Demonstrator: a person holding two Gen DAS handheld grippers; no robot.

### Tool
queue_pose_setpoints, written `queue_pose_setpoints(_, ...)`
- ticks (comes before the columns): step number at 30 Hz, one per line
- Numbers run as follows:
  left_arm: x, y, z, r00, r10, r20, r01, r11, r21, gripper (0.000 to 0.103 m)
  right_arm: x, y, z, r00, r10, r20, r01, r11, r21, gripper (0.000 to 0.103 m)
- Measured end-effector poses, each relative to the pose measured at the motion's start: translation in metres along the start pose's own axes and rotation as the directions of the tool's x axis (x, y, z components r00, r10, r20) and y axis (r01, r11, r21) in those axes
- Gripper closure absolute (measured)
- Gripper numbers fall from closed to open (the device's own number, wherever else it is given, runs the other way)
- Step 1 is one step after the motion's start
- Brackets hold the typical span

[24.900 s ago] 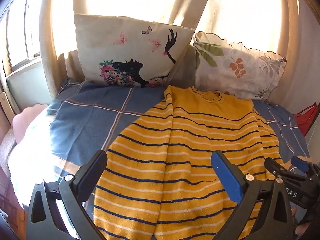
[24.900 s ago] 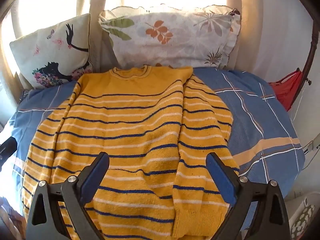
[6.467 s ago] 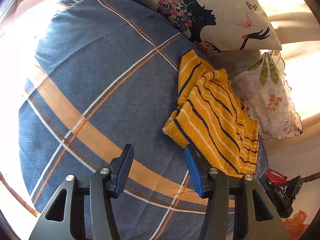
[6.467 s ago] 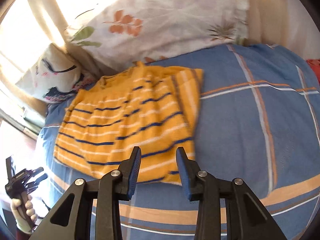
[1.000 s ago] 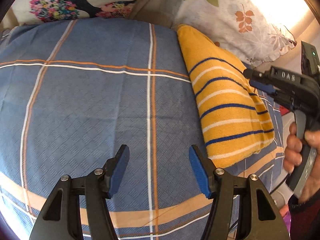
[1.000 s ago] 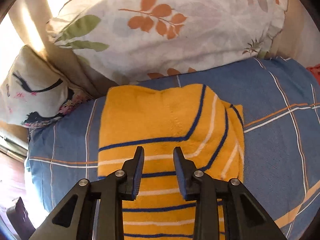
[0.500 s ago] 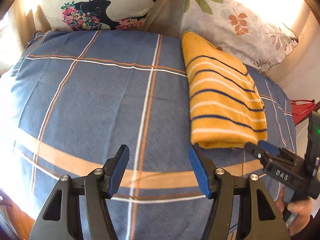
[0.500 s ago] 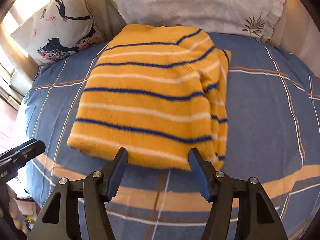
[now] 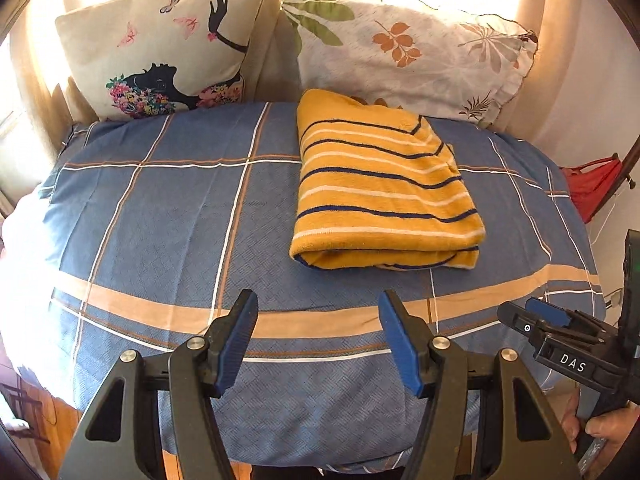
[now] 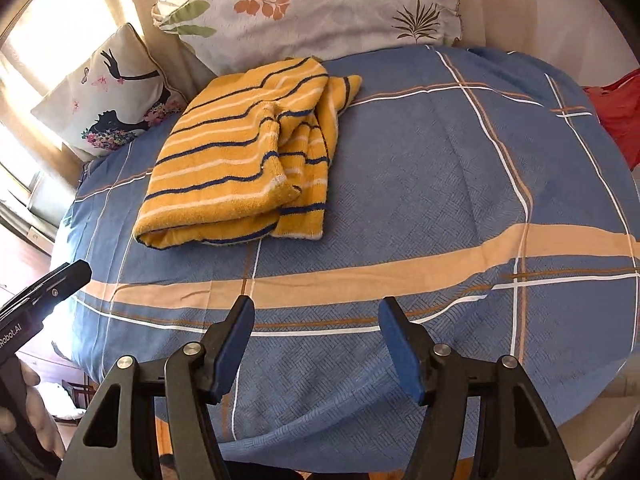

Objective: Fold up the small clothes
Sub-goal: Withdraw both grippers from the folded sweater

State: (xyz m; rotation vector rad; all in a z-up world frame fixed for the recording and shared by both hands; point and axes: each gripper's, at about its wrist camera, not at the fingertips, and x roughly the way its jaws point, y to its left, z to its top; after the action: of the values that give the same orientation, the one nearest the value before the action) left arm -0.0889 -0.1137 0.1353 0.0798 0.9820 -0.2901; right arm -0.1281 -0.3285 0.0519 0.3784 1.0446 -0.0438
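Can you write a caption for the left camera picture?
Folded yellow striped knit sweater on blue plaid bedspread, open left tool hovering.

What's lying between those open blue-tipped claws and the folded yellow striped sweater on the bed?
Only bare blue plaid bedsheet with a tan band. Both wrist views show nothing between the left gripper, the right gripper and the sweater.

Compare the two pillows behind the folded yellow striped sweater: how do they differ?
The cream pillow with a black woman's silhouette has a plain edge and stands left of the sweater; the white leaf-print pillow has a scalloped edge and sits directly behind it. Both lean upright at the bed's far end.
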Motion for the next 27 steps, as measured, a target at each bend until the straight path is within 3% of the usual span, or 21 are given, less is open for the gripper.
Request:
queue_pose_setpoints(9,-0.013,0.002,-0.01,0.999,0.051,0.008,-0.051,0.999,0.019,0.04,0.012,0.01,-0.01,0.999,0.035,-0.022,-0.034,0.999,0.007,0.033)
queue_pose_setpoints(19,-0.001,0.019,-0.001,0.998,0.06,-0.011,-0.059,0.998,0.015,0.04,0.022,0.024,0.004,0.999,0.042,-0.014,-0.042,0.999,-0.001,0.033)
queue_pose_setpoints(23,0.009,0.024,0.008,0.998,0.05,-0.025,-0.05,0.999,0.019,0.04,0.02,0.024,0.02,0.999,0.035,0.021,-0.036,0.999,0.013,0.033)
queue_pose_setpoints(27,0.02,0.032,0.019,0.998,0.039,-0.04,-0.038,0.999,0.023,0.04,0.007,0.024,0.06,0.995,0.022,0.101,-0.024,1.0,0.016,0.033)
